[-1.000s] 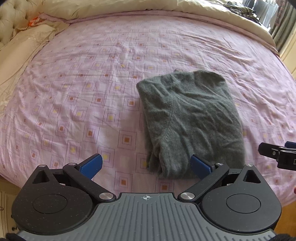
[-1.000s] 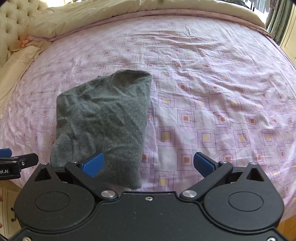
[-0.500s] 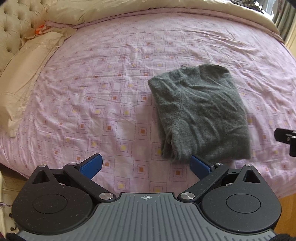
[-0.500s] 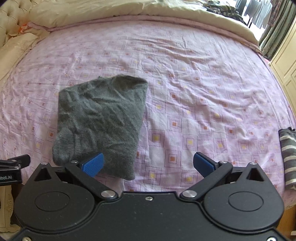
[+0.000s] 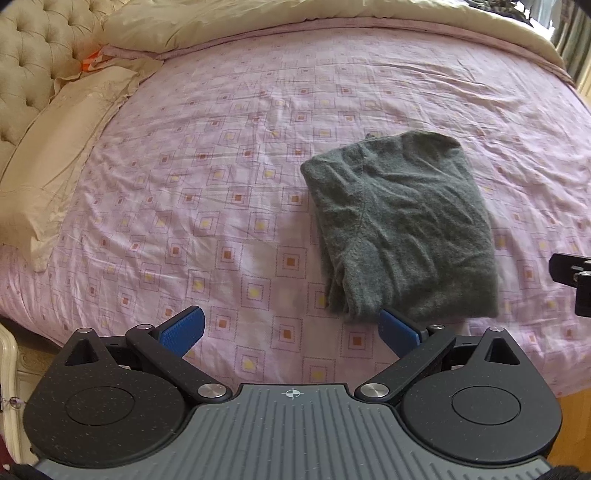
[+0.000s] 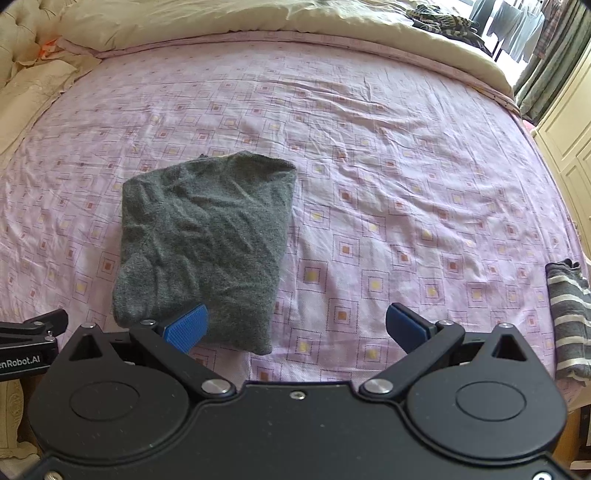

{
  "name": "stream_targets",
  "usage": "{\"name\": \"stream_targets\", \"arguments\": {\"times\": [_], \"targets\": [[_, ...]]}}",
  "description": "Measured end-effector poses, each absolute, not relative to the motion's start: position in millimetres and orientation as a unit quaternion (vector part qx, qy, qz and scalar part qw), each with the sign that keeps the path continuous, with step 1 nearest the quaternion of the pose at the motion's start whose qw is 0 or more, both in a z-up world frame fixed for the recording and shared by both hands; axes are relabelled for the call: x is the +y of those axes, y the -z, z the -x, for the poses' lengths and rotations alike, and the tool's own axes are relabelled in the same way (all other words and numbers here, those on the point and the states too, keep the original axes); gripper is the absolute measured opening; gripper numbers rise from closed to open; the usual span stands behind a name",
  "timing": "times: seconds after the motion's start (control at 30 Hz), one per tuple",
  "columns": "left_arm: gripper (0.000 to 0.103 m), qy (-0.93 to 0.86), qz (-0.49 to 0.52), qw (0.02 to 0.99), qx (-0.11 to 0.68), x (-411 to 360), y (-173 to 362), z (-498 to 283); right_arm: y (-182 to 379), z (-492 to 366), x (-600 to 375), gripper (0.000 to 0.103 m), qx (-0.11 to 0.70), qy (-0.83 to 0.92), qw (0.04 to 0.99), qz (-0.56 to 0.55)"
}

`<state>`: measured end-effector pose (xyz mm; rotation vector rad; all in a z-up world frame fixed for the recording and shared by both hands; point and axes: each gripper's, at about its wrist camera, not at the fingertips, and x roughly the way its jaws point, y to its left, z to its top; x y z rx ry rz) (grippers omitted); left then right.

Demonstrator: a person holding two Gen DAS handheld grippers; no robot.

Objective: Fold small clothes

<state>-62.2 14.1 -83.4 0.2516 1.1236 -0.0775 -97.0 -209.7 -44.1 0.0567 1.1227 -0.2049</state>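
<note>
A grey knit garment (image 5: 402,229) (image 6: 207,243) lies folded into a rough rectangle on the pink patterned bedsheet (image 5: 221,177) (image 6: 388,192). My left gripper (image 5: 291,330) hovers open above the bed's near edge, left of the garment's near corner, holding nothing. My right gripper (image 6: 295,326) is open too and empty, with its left blue pad over the garment's near edge from this angle. Each gripper's black body shows at the edge of the other's view.
A striped grey and white cloth (image 6: 567,317) lies at the bed's right edge. Cream pillows (image 5: 62,155) and a tufted headboard (image 5: 33,48) are at the left, a beige duvet (image 6: 258,18) along the far side, white cabinets (image 6: 569,122) at right.
Both grippers have pulled back and up from the garment, so more of the bed shows. The striped cloth has come into the right wrist view. The garment has not moved.
</note>
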Motion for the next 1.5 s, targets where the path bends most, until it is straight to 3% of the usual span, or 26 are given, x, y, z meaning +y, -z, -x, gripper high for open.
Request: {"name": "stream_targets", "arguments": {"times": [0.47, 1.5], "targets": [[0.101, 0.027, -0.119, 0.822, 0.557, 10.5, 92.6, 58.3, 52.9, 91.4, -222.9, 0.102, 0.552, 0.095, 0.824, -0.091], [0.101, 0.035, -0.118, 0.811, 0.572, 7.3, 97.9, 52.5, 58.9, 85.3, -227.0, 0.102, 0.563, 0.094, 0.815, -0.103]]}}
